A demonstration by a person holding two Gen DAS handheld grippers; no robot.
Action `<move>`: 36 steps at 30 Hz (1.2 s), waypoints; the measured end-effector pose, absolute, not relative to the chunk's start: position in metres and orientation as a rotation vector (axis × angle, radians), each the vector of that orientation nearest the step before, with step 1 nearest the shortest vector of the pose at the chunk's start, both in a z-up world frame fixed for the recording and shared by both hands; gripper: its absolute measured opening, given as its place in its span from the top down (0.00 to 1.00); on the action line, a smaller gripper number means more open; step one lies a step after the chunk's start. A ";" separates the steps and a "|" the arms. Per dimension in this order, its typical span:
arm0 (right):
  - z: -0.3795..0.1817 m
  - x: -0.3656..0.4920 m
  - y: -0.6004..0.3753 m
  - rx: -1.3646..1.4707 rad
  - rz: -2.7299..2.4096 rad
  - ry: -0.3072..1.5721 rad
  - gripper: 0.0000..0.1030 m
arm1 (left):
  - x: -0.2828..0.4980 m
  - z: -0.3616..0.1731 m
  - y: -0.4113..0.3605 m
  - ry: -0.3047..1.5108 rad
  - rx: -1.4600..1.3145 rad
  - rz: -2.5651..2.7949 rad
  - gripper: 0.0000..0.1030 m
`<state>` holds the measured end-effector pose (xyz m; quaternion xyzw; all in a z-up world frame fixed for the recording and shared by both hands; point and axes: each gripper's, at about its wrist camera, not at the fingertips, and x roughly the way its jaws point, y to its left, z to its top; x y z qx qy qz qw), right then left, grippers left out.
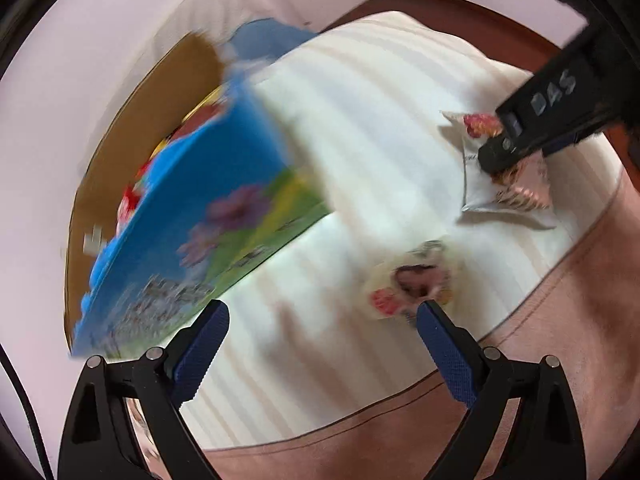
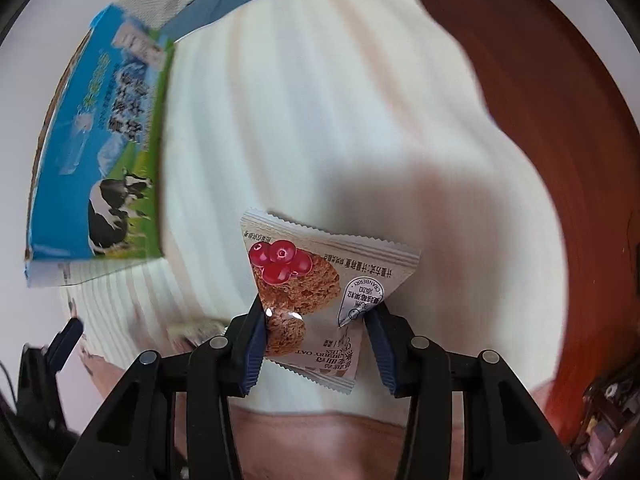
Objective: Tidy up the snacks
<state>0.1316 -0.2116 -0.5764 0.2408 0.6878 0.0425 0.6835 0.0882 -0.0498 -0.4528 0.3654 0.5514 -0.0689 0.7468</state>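
Right now my right gripper (image 2: 316,332) has its two blue-padded fingers (image 2: 253,354) pinched in on a small crinkle-edged cranberry oat cookie packet (image 2: 316,280), printed with red berries and a brown cookie. The packet sits wedged between the pads, its sealed upper edge pointing away from me, over the white ribbed cloth (image 2: 340,120) that covers the surface. From my left wrist camera I can see that same gripper from outside, a black body coming in from the upper right, with the packet (image 1: 508,184) at its tip just above the cloth.

My left gripper (image 1: 322,332) has its fingers (image 1: 200,344) spread wide, with nothing between them. Just ahead of its right finger lies a second small pale snack packet (image 1: 412,280) on the white cloth, heavily blurred, so I cannot read its print.

To the left stands a blue and green cardboard box with cows printed on its side (image 2: 100,152), its top open; in the left view the box (image 1: 200,220) is blurred, and its brown inside holds some red and yellow wrappers (image 1: 176,144) I cannot identify. The cloth rests on a pinkish-tan surface (image 1: 540,340), and a dark reddish-brown floor (image 2: 540,120) shows beyond the cloth on the right.
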 end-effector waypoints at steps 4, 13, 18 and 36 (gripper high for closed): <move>-0.579 0.114 -0.236 0.583 0.086 1.546 0.53 | 0.079 -0.468 -0.079 1.192 0.894 -0.258 0.07; -0.591 0.080 -0.280 0.642 0.065 1.554 0.53 | 0.077 -0.504 -0.114 1.270 1.007 -0.438 0.12; -0.592 0.084 -0.286 0.638 0.070 1.562 0.53 | 0.078 -0.507 -0.113 1.336 0.951 -0.489 0.57; -0.583 0.089 -0.222 0.543 0.132 1.616 0.53 | 0.066 -0.471 -0.007 1.486 0.631 -0.278 0.59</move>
